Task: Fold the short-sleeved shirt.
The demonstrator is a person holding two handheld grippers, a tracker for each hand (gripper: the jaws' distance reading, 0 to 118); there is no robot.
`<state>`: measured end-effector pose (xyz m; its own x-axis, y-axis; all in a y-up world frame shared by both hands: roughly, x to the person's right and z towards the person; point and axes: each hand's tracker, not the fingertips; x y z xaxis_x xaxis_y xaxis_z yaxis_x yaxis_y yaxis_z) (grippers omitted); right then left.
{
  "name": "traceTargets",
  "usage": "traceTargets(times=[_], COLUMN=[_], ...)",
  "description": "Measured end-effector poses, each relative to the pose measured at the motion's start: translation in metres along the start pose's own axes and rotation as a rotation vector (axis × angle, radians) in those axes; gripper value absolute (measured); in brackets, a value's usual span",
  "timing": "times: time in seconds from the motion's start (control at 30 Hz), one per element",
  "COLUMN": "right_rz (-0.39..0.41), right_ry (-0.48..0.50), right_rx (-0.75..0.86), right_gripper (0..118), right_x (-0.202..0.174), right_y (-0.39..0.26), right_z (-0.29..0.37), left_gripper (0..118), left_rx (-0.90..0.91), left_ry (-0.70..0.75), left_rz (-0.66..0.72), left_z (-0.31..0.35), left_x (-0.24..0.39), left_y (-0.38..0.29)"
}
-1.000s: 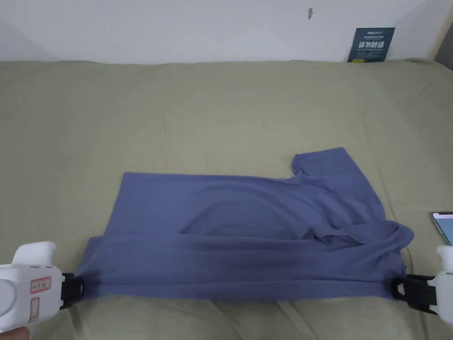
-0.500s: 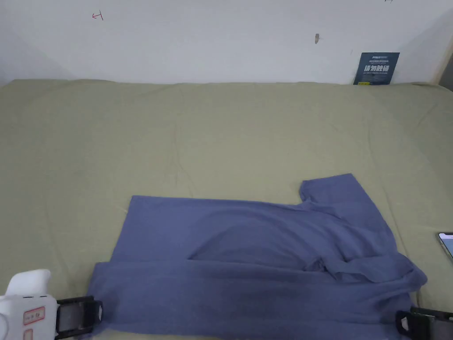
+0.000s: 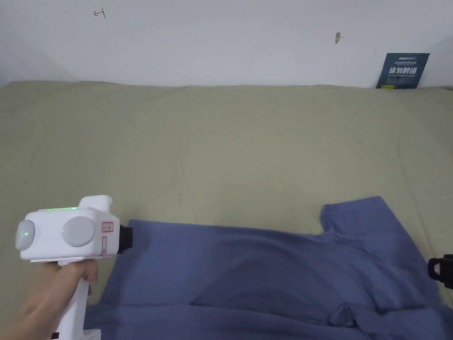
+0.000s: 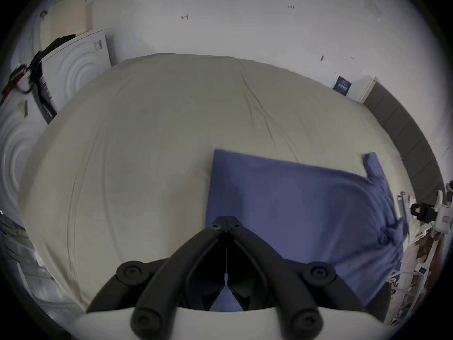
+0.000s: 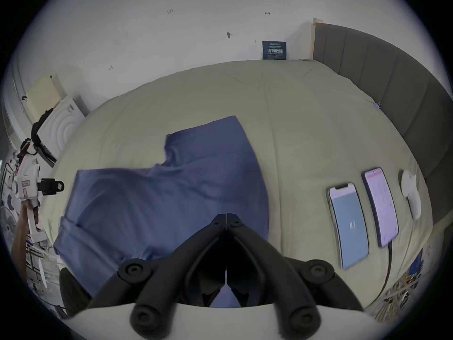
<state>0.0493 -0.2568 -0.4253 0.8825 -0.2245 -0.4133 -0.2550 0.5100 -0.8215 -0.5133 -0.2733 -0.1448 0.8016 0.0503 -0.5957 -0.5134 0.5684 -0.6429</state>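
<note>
Olive bedsheet (image 3: 230, 146), white wall (image 3: 221, 40) behind.

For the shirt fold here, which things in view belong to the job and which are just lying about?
Job:
- blue shirt
- left gripper, jaws closed
- right gripper, jaws closed
- bed cover, the work surface

Lying about:
- two phones
- white object beside them
- dark sign on the wall

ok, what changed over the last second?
Both tongs let go of the shirt's near edge. The left tongs rose to its far left corner; the right tongs now hover at its right side, both shut and empty. The shirt stays on the bed, near strip folded over.
</note>
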Motion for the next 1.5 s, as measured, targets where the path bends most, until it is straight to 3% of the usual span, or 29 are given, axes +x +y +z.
traceTargets(times=[0.03,0.07,0.1,0.27,0.3,0.37,0.4,0.43,0.5,0.53,0.57,0.6,0.63,0.73,0.8,0.9,0.93,0.97,1.03,1.5], right_rz=[0.002,0.053,0.073,0.073,0.075,0.096,0.102,0.109,0.115,0.112,0.108,0.099,0.089,0.054,0.093,0.156,0.159,0.145,0.144,0.106], right_ry=[-0.004,-0.061,-0.088,-0.119,-0.122,-0.145,-0.146,-0.142,-0.131,-0.133,-0.136,-0.115,-0.087,-0.108,-0.112,-0.175,-0.148,-0.141,-0.128,-0.032], right_rx=[-0.013,0.029,0.050,0.012,0.006,0.006,0.008,0.009,0.009,0.010,-0.009,-0.040,0.009,-0.127,-0.141,-0.158,-0.142,-0.131,-0.109,0.048], right_gripper=[0,0,0,0,0,0,0,5,55,71,71,118,116,115,113,93,87,70,0,0], right_x=[0.014,0.008,-0.015,0.009,0.012,0.001,0.002,0.003,0.006,0.006,0.007,0.010,0.012,0.011,-0.006,0.000,0.001,0.001,0.007,0.006], right_y=[0.016,0.020,0.008,0.033,0.037,0.036,0.038,0.042,0.048,0.051,0.055,0.058,0.059,0.057,0.047,0.044,0.041,0.041,0.045,0.039], right_z=[-0.012,-0.014,-0.009,-0.046,-0.049,-0.051,-0.053,-0.056,-0.062,-0.066,-0.072,-0.079,-0.084,-0.101,-0.083,-0.094,-0.087,-0.080,-0.069,0.011], left_gripper=[110,118,115,110,89,70,28,3,2,2,2,2,2,2,2,2,2,2,2,2], left_rx=[-0.048,-0.094,-0.107,-0.038,-0.040,-0.080,-0.078,-0.052,-0.038,-0.052,-0.079,-0.068,-0.080,-0.088,-0.088,-0.098,-0.097,-0.104,-0.104,-0.059], left_ry=[0.012,0.024,0.000,0.049,0.047,0.039,0.062,0.004,-0.047,-0.012,-0.019,-0.030,-0.029,-0.037,-0.037,-0.036,-0.034,-0.032,-0.030,-0.056], left_rz=[0.006,0.009,-0.041,-0.034,-0.039,-0.049,-0.071,-0.092,-0.054,-0.065,-0.063,-0.066,-0.061,-0.020,-0.016,-0.021,-0.019,-0.017,-0.033,0.002], left_z=[-0.014,-0.038,-0.039,-0.068,-0.069,-0.052,-0.044,-0.036,-0.044,-0.045,-0.046,-0.054,-0.057,-0.058,-0.058,-0.057,-0.057,-0.057,-0.057,0.002], left_x=[0.001,-0.007,-0.007,0.008,0.010,0.023,0.024,0.025,0.015,0.018,0.019,0.020,0.019,0.018,0.017,0.019,0.020,0.020,0.021,0.002], left_y=[0.006,0.020,0.024,0.037,0.038,0.032,0.033,0.036,0.040,0.042,0.039,0.039,0.040,0.036,0.036,0.035,0.035,0.034,0.034,0.020])
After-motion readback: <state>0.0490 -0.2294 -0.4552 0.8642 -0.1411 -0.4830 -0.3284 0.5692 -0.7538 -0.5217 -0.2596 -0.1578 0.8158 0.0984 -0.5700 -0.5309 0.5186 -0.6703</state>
